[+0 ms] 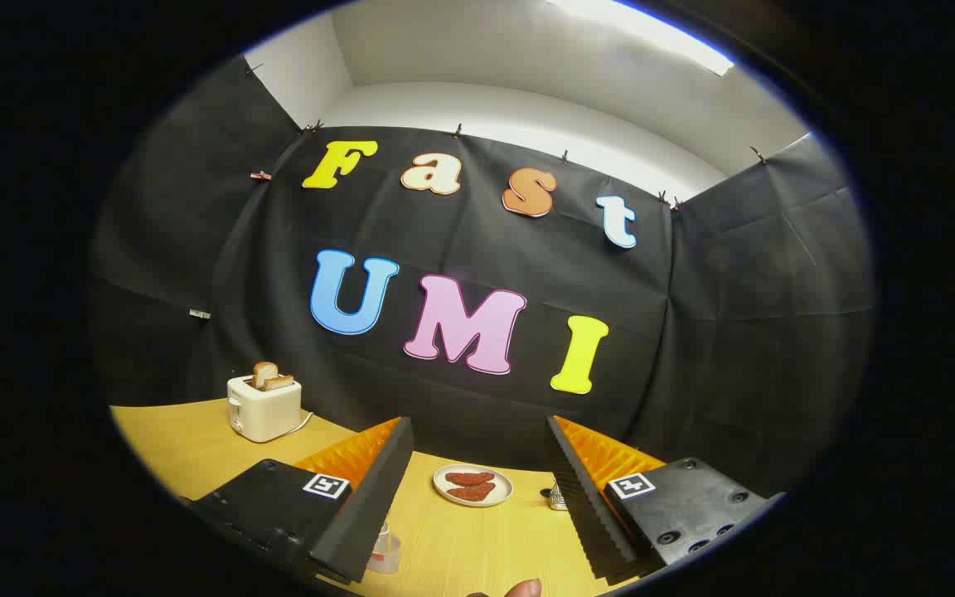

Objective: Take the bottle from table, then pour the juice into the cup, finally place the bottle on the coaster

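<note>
Between parted gripper [477, 448] fingers, clear cup [384, 551].

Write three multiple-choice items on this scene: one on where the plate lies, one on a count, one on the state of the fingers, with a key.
1. Where does the plate lie?
A. On the table beyond the fingers, seen through the gap between them
B. On top of the toaster
C. Pinched between the fingers

2. How many bread slices stick out of the toaster?
A. None
B. Two
C. Five

3. How does the gripper stand?
A. Shut on the plate
B. Shut on the toaster
C. Open, fingers wide apart with nothing between them

Key: 1 A, the plate rests on the wooden table past the fingertips; 2 B, two toasted slices rise from the slots; 3 C, a wide gap separates the fingers and they grip nothing.
</note>
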Tool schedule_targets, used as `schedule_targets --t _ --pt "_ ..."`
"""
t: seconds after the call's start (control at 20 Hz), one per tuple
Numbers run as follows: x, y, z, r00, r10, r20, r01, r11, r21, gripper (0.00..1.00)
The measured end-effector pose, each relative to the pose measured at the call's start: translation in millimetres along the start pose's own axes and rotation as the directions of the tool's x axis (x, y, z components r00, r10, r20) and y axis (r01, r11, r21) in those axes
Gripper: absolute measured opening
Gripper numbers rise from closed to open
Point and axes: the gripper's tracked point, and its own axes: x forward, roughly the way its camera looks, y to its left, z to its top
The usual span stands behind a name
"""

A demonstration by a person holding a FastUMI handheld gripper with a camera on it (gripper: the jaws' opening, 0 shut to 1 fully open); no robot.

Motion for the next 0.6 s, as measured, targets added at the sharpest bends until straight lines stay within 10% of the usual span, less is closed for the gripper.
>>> schedule_targets --t 0.6 --pt "2.2 1.8 -4.9 1.000 0.007 -0.015 -0.007 1.000 0.021 0.97"
